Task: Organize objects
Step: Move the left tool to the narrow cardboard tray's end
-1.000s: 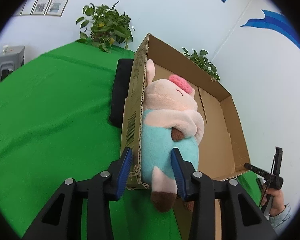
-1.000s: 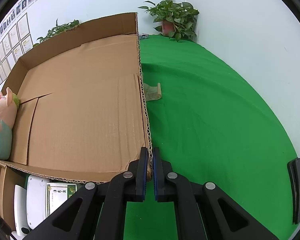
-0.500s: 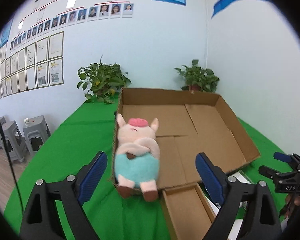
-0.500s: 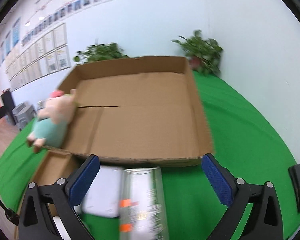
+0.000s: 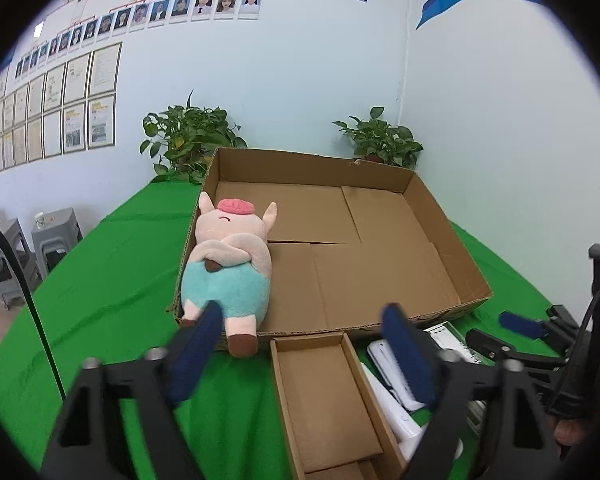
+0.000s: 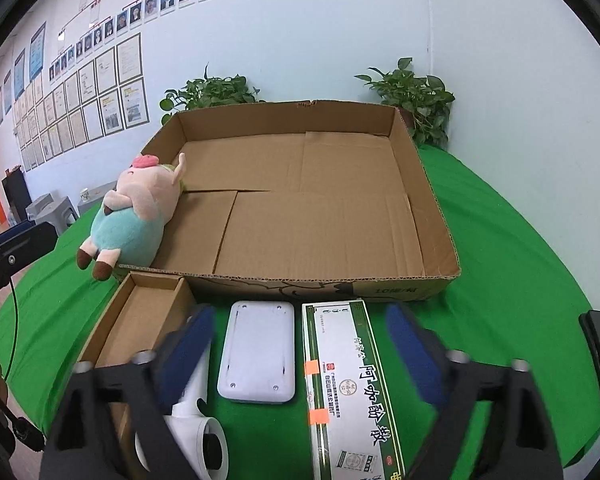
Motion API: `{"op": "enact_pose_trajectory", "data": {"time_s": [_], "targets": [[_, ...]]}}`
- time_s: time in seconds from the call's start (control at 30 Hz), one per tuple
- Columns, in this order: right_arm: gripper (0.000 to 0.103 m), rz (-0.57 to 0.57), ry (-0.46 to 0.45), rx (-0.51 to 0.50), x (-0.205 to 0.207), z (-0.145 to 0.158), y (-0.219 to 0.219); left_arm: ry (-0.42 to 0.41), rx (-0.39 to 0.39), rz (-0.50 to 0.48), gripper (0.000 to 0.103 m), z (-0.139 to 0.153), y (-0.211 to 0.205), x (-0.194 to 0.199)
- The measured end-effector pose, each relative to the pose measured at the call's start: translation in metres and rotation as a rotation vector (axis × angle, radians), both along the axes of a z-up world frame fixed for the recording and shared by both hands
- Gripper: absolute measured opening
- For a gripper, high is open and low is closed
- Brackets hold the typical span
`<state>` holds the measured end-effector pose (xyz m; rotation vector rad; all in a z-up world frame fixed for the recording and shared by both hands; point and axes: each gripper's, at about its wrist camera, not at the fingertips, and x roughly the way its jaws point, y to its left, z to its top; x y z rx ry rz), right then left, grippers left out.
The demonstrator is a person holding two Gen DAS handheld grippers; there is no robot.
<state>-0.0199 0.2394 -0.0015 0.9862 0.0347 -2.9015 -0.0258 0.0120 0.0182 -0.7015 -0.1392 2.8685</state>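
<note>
The left gripper [image 5: 300, 350] points forward and somewhat downward over the near part of the table. Its jaws have just been closing, but they stand apart and nothing is between them; the blue pads [image 5: 406, 354] are blurred. The right gripper [image 6: 300, 348] has a similar pose, tilted down toward the things in front of it. Its jaws also have just been closing, and they are apart with no thing pressed by them. In the left wrist view the right gripper shows at the right edge, and part of a hand [image 5: 568, 432] is below it.

The plush pig [image 5: 228, 268] lies on its back at the near left corner of the large cardboard box [image 6: 420, 216], with its feet hanging over the front wall. Just in front of this box stand a small cardboard box [image 6: 140, 316], a white device [image 6: 258, 354] and a green and white carton [image 6: 348, 384], side by side. A white tube-shaped thing [image 6: 204, 432] lies under the left finger of the right gripper.

The table is covered with a green cloth [image 6: 520, 280]. Two potted plants [image 5: 188, 136] stand at the far end, against a pale wall with framed papers [image 6: 100, 84] and portrait photos. Grey stools [image 5: 54, 236] stand on the floor at the left.
</note>
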Motion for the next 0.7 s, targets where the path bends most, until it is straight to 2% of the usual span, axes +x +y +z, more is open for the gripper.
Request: {"op": "enact_pose_trajectory", "data": {"time_s": [0.03,0.07,0.1,0.17,0.23,0.27,0.3,0.33,0.37,0.4,0.53,0.6,0.7], "targets": [[0.049,0.003,-0.002,0.006,0.000,-0.001,-0.001,-0.017,0.003,-0.002,0.027,-0.002,0.000,-0.002],[0.036,0.002,0.000,0.013,0.001,-0.002,-0.002,-0.039,-0.006,0.002,0.005,-0.004,0.000,-0.004],[0.026,-0.001,0.003,0.018,0.003,-0.003,-0.003,-0.041,-0.012,0.006,0.005,-0.005,0.000,-0.005],[0.025,0.007,0.003,0.014,0.003,-0.004,-0.004,-0.022,-0.014,0.016,0.005,-0.005,-0.002,-0.002],[0.025,0.023,0.009,0.012,0.004,-0.003,-0.005,-0.032,-0.021,0.026,0.036,-0.005,-0.001,-0.004],[0.029,0.032,0.013,0.010,0.005,-0.003,-0.006,-0.046,-0.024,0.019,0.081,-0.006,0.000,-0.006],[0.046,0.042,0.009,0.006,0.004,-0.003,-0.006,-0.049,-0.015,0.008,0.094,-0.007,-0.002,-0.005],[0.060,0.057,0.000,0.000,0.003,-0.004,-0.007,-0.045,-0.001,0.000,0.094,-0.007,-0.003,-0.004],[0.088,0.074,-0.002,-0.013,0.002,-0.005,-0.007,-0.057,0.006,-0.010,0.094,-0.008,-0.004,-0.004],[0.098,0.089,0.002,-0.028,0.004,-0.005,-0.006,-0.074,0.007,-0.018,0.094,-0.009,-0.005,-0.005],[0.102,0.158,-0.003,-0.054,0.008,-0.010,-0.008,-0.131,0.027,-0.052,0.094,-0.014,-0.011,-0.002],[0.102,0.245,-0.028,-0.106,0.013,-0.014,-0.011,-0.166,0.057,-0.073,0.094,-0.019,-0.017,0.003],[0.102,0.393,-0.071,-0.125,0.028,-0.021,-0.026,-0.211,0.082,-0.100,0.094,-0.030,-0.021,0.009]]}}
